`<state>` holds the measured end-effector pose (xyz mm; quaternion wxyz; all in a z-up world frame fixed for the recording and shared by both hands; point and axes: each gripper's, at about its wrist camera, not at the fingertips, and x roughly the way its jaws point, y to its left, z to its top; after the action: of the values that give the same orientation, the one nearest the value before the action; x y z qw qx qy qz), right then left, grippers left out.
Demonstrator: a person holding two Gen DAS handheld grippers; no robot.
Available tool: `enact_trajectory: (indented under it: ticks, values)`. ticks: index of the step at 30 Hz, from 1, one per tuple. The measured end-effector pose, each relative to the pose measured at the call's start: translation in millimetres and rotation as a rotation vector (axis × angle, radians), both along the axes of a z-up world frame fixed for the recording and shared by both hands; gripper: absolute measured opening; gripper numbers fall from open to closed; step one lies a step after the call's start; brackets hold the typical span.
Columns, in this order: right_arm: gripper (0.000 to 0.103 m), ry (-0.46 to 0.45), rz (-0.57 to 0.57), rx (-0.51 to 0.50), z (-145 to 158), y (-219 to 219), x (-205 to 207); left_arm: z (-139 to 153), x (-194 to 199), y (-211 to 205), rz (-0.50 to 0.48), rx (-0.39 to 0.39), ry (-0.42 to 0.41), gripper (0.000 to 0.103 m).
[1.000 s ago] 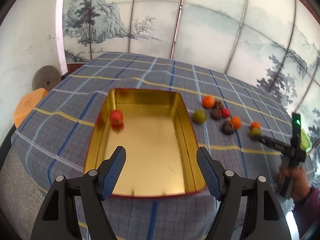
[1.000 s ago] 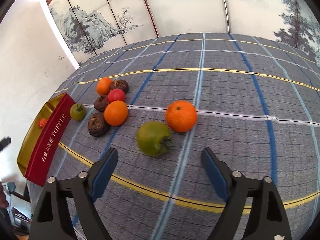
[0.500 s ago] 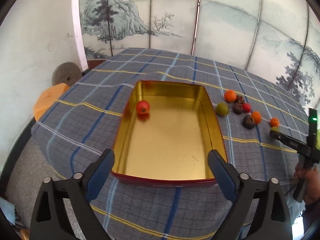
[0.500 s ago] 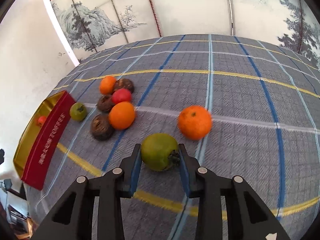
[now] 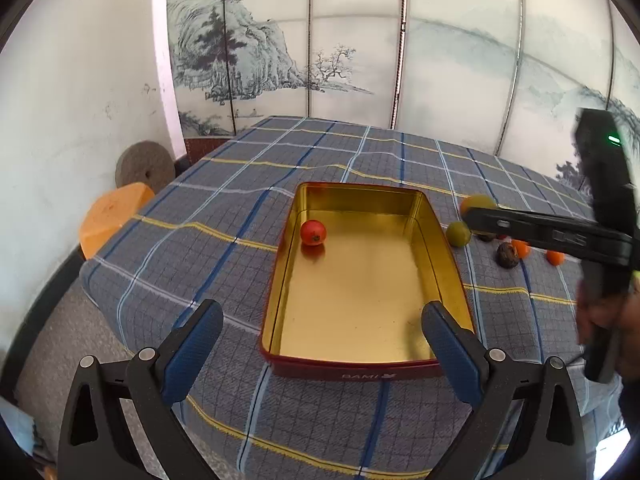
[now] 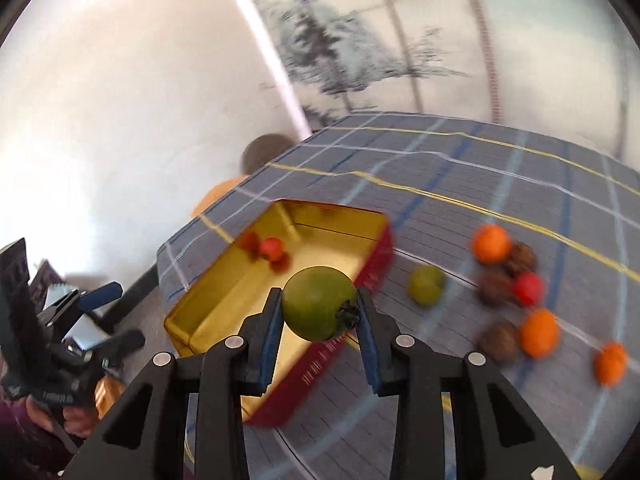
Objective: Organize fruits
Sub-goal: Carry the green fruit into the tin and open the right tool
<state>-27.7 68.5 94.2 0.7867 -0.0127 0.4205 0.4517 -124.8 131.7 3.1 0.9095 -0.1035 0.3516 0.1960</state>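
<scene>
Lifting off the desk (image 6: 500, 184) now, right tool (image 6: 319, 312) pinching the green fruit (image 6: 318, 304) it grabbed half a second ago, headed for the gold tin (image 6: 224, 300); left tool (image 5: 320, 340) hangs spread wide.

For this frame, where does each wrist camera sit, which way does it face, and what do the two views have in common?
Left wrist: behind the open left gripper, looking down the length of the gold tin toward the painted screen; the right gripper's black body and the holding hand show at right.
Right wrist: behind the right gripper, shut on the large green fruit, facing the tin's long side; the left gripper shows at lower left.
Shared: the tin, the red fruit inside it, the small green fruit, and the plaid tablecloth.
</scene>
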Motion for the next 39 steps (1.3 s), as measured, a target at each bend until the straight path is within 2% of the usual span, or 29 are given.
enact_trajectory:
  ticks: [7, 13, 23, 39]
  values:
    - [0.033, 0.025, 0.042, -0.064, -15.2, 58.3, 14.9, -5.7, -6.8, 11.9, 0.008, 0.005, 0.012, 0.099]
    - [0.033, 0.031, 0.049, -0.105, -25.4, 87.1, 25.0, -12.7, -7.8, 16.4, 0.009, 0.025, 0.033, 0.099]
    - [0.034, 0.064, 0.014, -0.141, -42.4, 110.5, 43.7, -21.4, -7.3, 22.9, 0.018, 0.037, 0.06, 0.099]
    - [0.035, 0.062, 0.035, -0.161, -46.7, 137.3, 35.9, -28.9, -4.5, 20.5, 0.007, 0.039, 0.083, 0.099]
